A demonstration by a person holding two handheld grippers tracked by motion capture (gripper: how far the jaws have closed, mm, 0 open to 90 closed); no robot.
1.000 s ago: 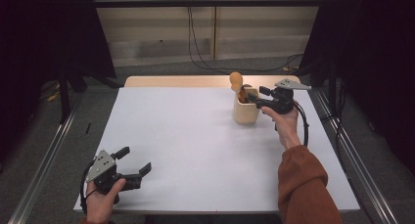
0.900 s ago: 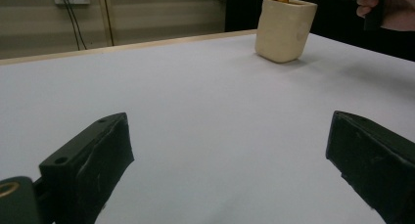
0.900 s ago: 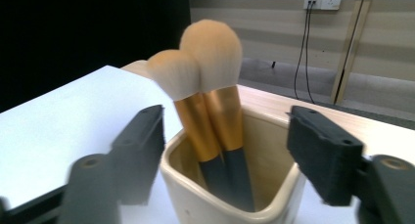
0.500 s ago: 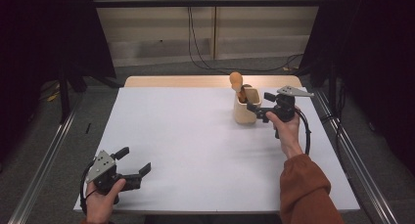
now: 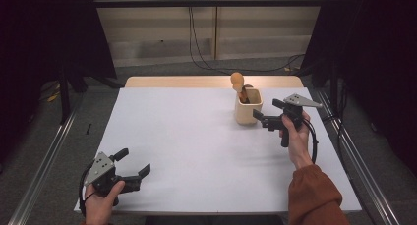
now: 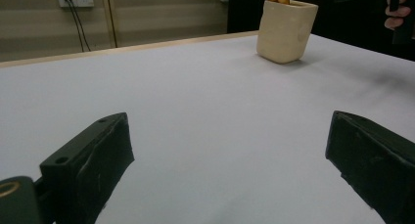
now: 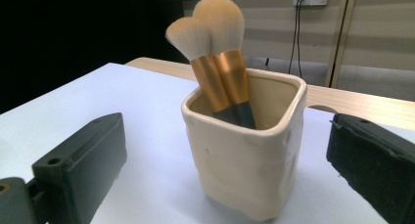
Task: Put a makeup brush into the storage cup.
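The right gripper (image 5: 264,114) is held level in the person's right hand (image 5: 294,136), its jaws spread wide with nothing pressed between the pads; they have just been opening. The rust-coloured sleeve (image 5: 314,198) runs back from that hand, and the grey plate sits on top of the gripper, behind the jaws. The left gripper (image 5: 134,163) rests low in the left hand (image 5: 101,203), jaws also wide apart and bare, with its cable looping behind the grip.
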